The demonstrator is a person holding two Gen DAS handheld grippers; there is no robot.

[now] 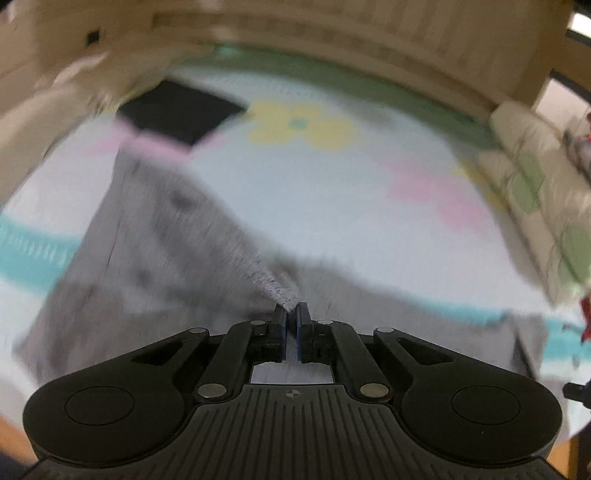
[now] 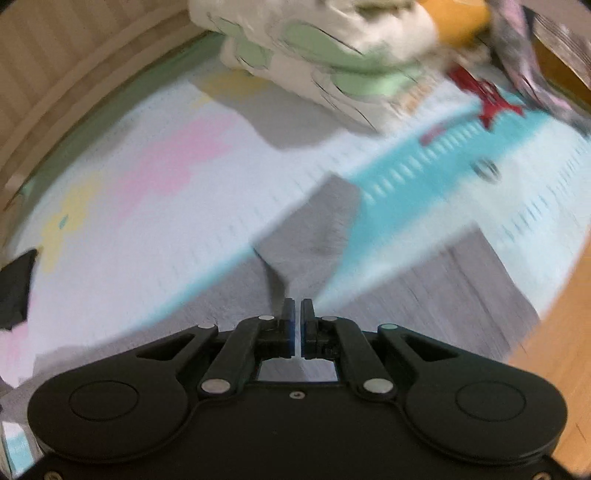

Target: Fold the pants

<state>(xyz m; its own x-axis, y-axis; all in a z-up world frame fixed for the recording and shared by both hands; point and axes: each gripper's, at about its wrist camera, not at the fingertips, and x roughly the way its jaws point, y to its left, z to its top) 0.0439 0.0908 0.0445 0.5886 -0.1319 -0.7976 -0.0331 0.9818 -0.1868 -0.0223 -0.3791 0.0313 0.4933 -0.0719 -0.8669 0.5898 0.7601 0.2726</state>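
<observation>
Grey pants (image 1: 147,251) lie on a pastel patterned bed sheet (image 1: 325,192). My left gripper (image 1: 291,310) is shut on a ribbed edge of the pants, which rises to the fingertips. In the right wrist view the grey pants (image 2: 310,236) spread below and ahead, and my right gripper (image 2: 298,306) is shut on a pinch of the grey cloth. Both views are blurred by motion.
A black folded cloth (image 1: 181,110) lies at the far left of the sheet. A cream and green folded quilt (image 2: 325,55) lies at the bed's end, with a red toy (image 2: 487,96) beside it. A wooden bed frame (image 1: 369,33) bounds the far side. Wood floor (image 2: 554,350) shows at right.
</observation>
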